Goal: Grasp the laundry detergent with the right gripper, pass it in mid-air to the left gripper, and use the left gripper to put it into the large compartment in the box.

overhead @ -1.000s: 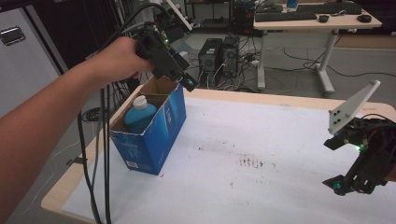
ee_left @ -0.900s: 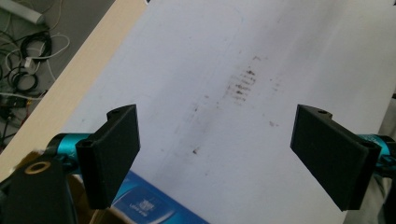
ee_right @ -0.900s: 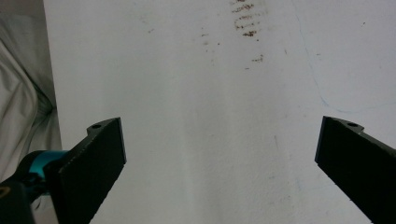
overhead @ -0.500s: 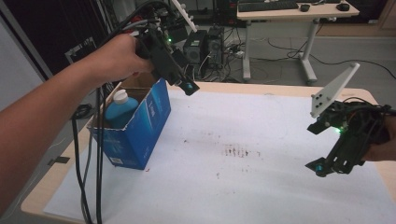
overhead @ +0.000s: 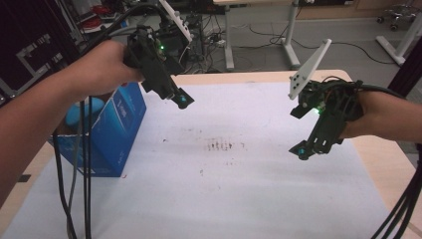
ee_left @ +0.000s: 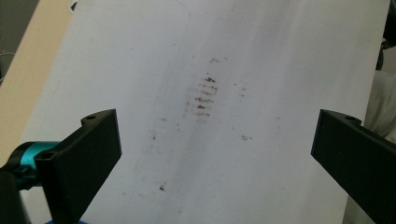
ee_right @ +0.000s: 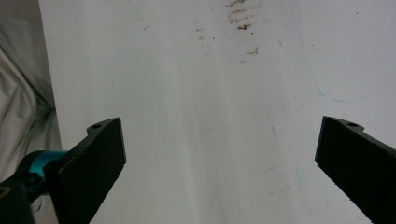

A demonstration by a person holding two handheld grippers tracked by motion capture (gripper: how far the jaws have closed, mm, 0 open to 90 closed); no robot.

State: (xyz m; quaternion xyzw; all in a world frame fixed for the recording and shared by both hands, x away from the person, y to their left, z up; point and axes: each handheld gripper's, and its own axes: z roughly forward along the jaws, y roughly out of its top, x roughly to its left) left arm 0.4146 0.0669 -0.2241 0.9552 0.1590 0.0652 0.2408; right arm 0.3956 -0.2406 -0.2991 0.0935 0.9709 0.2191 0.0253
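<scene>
Now that your left gripper (overhead: 183,99) has swung off blue box (overhead: 117,130) at left of frame, jaws just opened wide, empty; bottle (overhead: 82,113) sits inside box. Placing looks done. Right gripper (overhead: 302,149) wide, empty, mid-right.

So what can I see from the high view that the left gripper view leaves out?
High view: the blue box at the table's left with a light-blue bottle inside, both hands, the right gripper and the desks behind. Left gripper view: a close look between the left gripper's wide-open jaws, nothing held. Both: the white table sheet and its brown stain.
</scene>
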